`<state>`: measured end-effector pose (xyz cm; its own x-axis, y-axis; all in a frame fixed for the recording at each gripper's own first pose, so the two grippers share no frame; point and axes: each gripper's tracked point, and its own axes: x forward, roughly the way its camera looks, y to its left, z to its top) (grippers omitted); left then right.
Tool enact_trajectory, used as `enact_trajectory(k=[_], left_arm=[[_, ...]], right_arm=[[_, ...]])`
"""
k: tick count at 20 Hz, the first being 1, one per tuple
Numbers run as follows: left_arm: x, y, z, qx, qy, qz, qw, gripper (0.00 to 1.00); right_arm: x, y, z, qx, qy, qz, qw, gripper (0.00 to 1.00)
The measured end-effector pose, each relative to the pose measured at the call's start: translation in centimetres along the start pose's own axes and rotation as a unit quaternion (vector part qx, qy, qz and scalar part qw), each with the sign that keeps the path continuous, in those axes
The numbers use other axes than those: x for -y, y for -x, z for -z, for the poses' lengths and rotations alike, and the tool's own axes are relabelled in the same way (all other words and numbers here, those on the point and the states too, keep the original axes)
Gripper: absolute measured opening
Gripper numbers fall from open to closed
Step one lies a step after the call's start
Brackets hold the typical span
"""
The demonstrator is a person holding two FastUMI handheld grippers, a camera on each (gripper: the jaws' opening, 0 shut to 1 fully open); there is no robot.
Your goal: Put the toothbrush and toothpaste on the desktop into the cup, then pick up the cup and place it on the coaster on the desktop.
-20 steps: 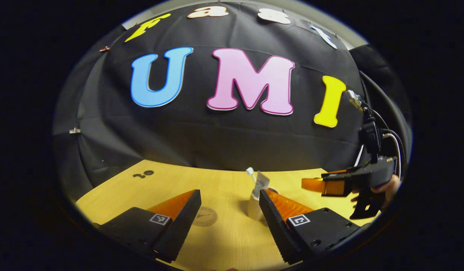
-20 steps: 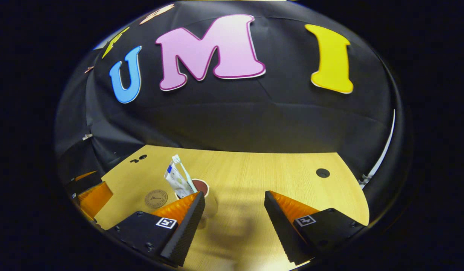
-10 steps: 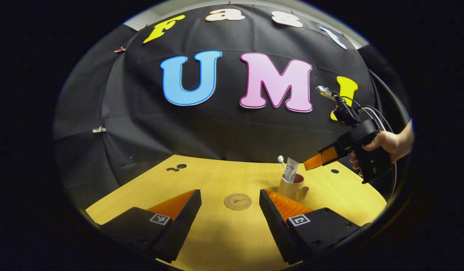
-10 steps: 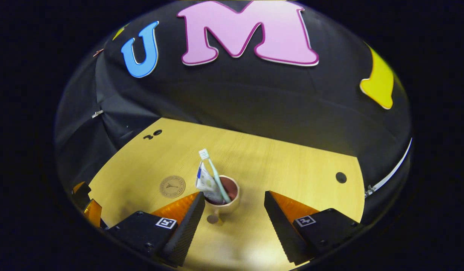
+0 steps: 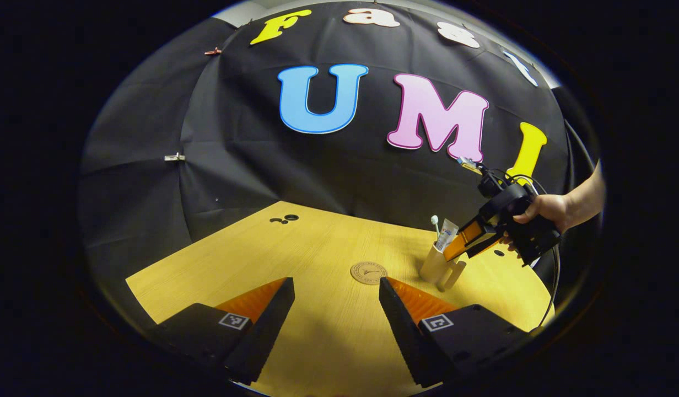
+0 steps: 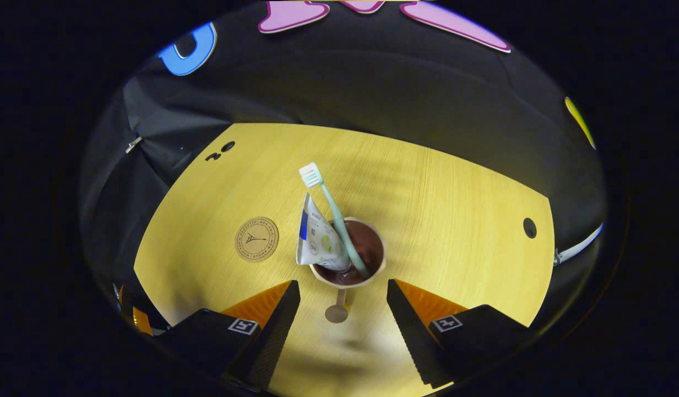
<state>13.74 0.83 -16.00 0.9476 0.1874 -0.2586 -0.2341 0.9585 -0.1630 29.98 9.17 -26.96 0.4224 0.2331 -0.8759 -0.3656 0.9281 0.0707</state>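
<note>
**Cup loaded, standing off the coaster**

I see the cup (image 6: 348, 259) upright on the desktop (image 6: 455, 220), holding the toothbrush (image 6: 331, 207) and toothpaste (image 6: 317, 237), both leaning against its rim. The coaster (image 6: 257, 239) lies bare nearby. My right gripper (image 6: 343, 309) hovers over the cup, jaws wide, gripping nothing. My left gripper (image 5: 336, 309) is wide apart too, empty.

Tongs (image 6: 343, 309) spread above cup (image 6: 348, 262) holding toothbrush (image 6: 333, 211), toothpaste (image 6: 317, 238); coaster (image 6: 257, 239) beside.
</note>
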Motion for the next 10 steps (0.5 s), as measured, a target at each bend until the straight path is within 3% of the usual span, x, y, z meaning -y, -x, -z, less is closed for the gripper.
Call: enact_trajectory(k=[6, 10], left_arm=[[-0.6, 1.0, 1.2, -0.022, -0.010, 0.005, 1.000, 0.97], [-0.5, 1.4, 2.3, -0.035, -0.020, 0.013, 0.999, 0.97]], right_arm=[[0.4, -4.1, 2.0, -0.062, 0.008, 0.006, 0.998, 0.98], [1.0, -5.2, 2.0, -0.073, 0.020, 0.019, 0.997, 0.99]])
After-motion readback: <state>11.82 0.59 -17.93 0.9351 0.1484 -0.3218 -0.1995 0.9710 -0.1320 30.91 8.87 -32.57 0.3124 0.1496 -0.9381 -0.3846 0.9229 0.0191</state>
